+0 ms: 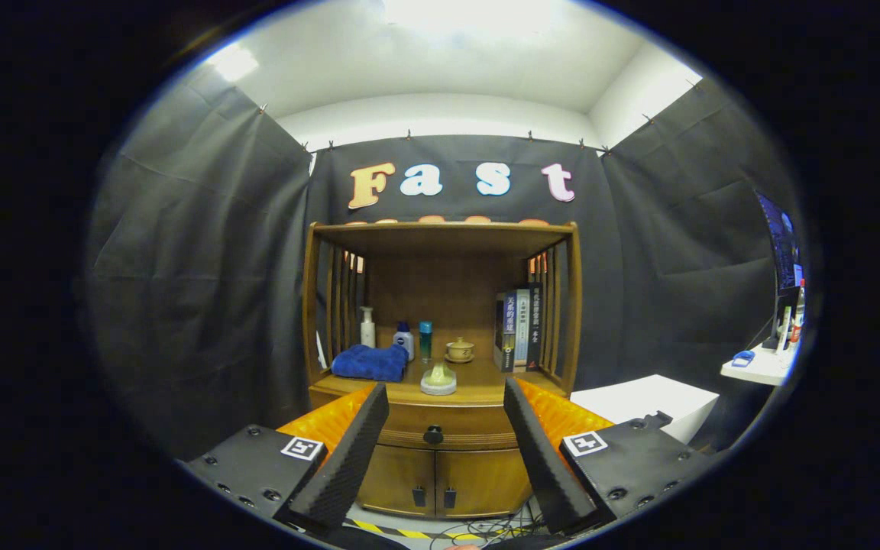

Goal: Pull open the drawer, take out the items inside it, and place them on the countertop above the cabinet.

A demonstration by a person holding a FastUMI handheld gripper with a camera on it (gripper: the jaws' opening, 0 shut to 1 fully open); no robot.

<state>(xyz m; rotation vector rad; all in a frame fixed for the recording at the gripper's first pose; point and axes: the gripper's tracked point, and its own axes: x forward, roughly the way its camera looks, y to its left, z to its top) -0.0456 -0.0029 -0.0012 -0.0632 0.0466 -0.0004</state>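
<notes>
Cabinet [440, 367] ahead; drawer [440, 428] closed; gripper [446, 405] open.

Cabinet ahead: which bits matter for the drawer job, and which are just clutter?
Job:
drawer, shut
drawer knob, between the open gripper's fingers, beyond them
countertop

Clutter:
blue towel
bottles
teacup
books
white box
</notes>
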